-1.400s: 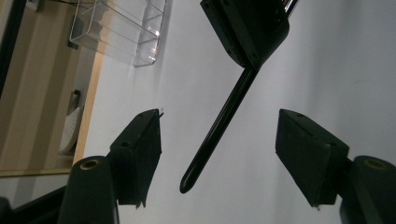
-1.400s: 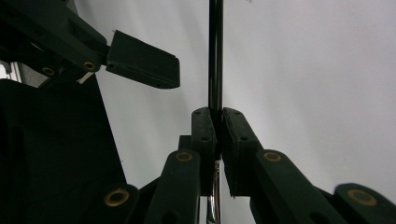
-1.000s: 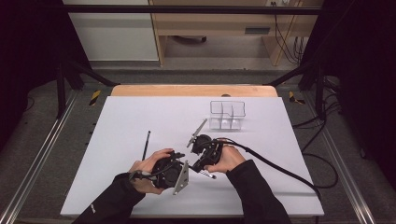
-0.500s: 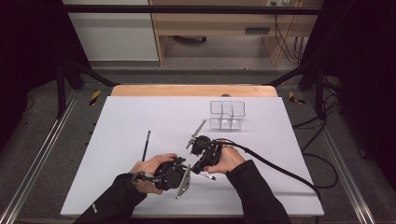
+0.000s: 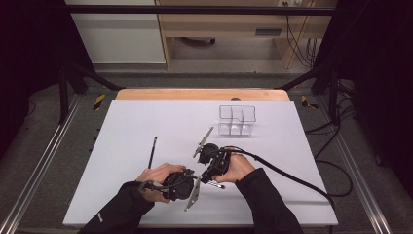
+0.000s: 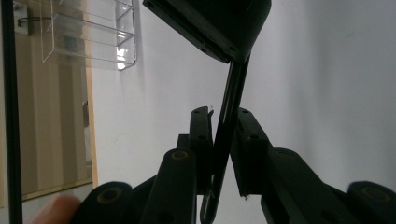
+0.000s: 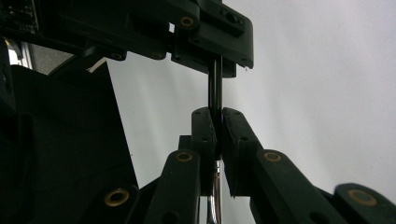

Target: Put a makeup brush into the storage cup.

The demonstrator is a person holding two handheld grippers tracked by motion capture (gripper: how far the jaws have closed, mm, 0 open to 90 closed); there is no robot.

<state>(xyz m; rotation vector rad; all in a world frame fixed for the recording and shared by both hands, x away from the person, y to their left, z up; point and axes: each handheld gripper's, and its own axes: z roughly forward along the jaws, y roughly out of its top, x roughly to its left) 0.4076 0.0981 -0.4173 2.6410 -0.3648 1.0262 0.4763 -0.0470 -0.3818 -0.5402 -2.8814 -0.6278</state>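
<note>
Both hands meet at the front middle of the white table (image 5: 146, 122). A thin black pen (image 6: 232, 93) passes between the jaws of my left gripper (image 6: 223, 114), which press on it from both sides. My right gripper (image 7: 215, 112) is shut on the same pen (image 7: 215, 86), with a silver clip showing low between its jaws. Seen from above, the left gripper (image 5: 191, 179) points right and the right gripper (image 5: 206, 177) points down and left, tips almost touching. A second black pen (image 5: 152, 152) lies loose on the table to the left.
A clear plastic organizer (image 5: 237, 119) with compartments stands at the back right of the table. A black cable (image 5: 282, 173) trails right from the right gripper. The table's wooden far edge (image 5: 199, 94) lies beyond the sheet.
The left hand has crept slightly to the right, closer to the right gripper. The right hand has hardly moved. The loose pen and organizer stay put.
</note>
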